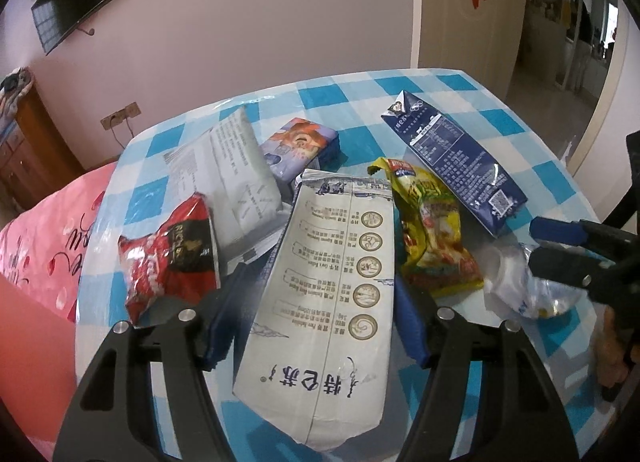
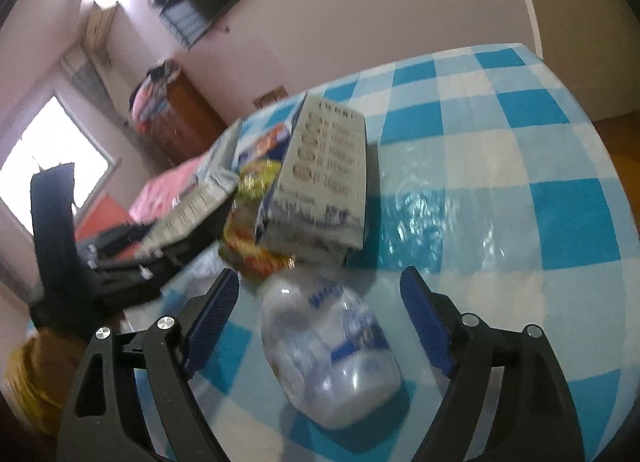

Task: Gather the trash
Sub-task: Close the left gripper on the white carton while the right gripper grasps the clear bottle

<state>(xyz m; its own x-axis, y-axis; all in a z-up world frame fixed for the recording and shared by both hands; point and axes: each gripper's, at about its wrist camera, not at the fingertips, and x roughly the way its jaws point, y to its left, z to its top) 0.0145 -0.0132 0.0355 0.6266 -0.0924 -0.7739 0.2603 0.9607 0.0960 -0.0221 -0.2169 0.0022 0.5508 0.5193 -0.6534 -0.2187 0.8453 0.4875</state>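
Note:
A white milk carton [image 1: 332,302] lies lengthwise between my left gripper's [image 1: 320,276] blue pads, which are shut on its sides. From the right wrist the same carton [image 2: 324,165] looks tilted above the checked cloth. A crushed clear plastic bottle [image 2: 332,350] lies on the table between the fingers of my right gripper [image 2: 318,278], which stands open with a gap on both sides of the bottle. In the left wrist view the right gripper [image 1: 544,250] reaches in from the right over the bottle [image 1: 516,286].
On the blue-checked table [image 1: 400,89] lie a red snack bag [image 1: 172,254], a silver packet [image 1: 236,165], a purple tissue pack [image 1: 304,145], a yellow wrapper [image 1: 432,229] and a dark blue carton [image 1: 456,165]. A pink bed [image 1: 48,246] stands left, a doorway right.

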